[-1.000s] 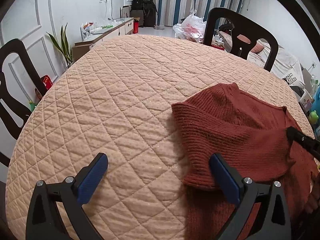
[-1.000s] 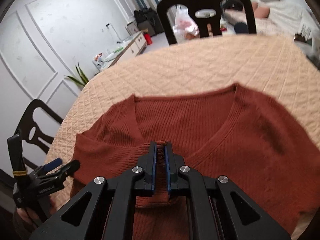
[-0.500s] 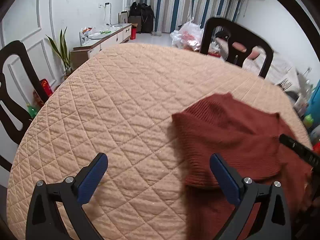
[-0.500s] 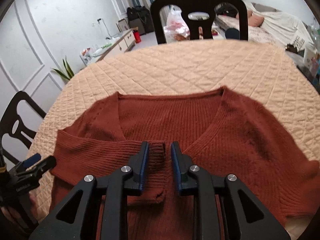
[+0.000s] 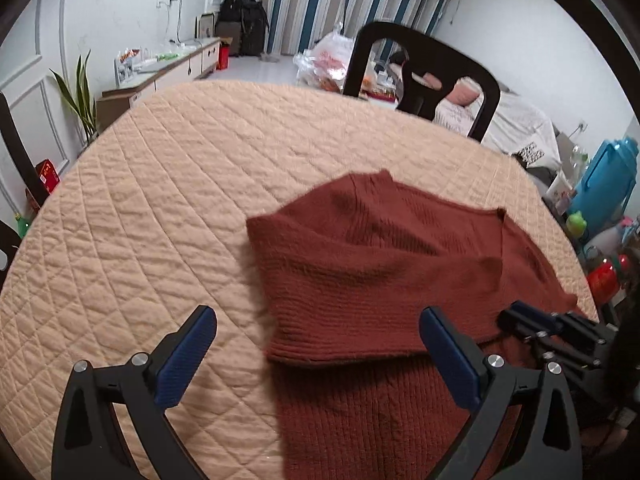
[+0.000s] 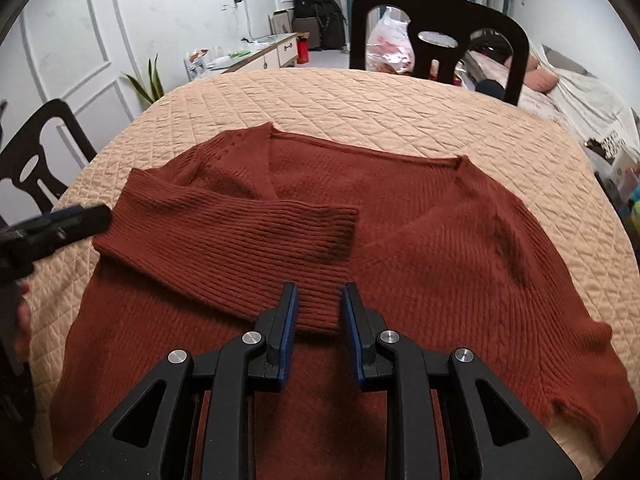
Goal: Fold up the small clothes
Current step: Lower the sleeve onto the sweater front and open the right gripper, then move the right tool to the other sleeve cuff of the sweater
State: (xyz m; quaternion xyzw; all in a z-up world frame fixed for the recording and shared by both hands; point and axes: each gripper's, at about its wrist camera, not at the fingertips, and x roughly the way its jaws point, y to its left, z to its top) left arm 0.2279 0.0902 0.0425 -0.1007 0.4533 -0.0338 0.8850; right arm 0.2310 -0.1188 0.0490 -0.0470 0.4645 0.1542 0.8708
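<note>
Your rust-red knitted sweater [image 6: 420, 248] lies flat on the round table [image 6: 400, 112] under its quilted peach cover, neckline toward the far black chair [image 6: 436, 28]. 1 sleeve [image 6: 248, 240] is folded across the chest, its ribbed cuff reaching about the middle of the garment.

Your right gripper [image 6: 318, 312] sits low over the sweater, just at the folded sleeve's near edge. Its jaws have just been opening and now stand a little apart; the pads press on nothing, with the sleeve's edge showing in the gap beyond them.

Your left gripper [image 5: 316, 344] has its jaws spread wide and holds nothing. It hovers over the sweater's left side, one finger above the bare cover, the other above the knit.
</note>
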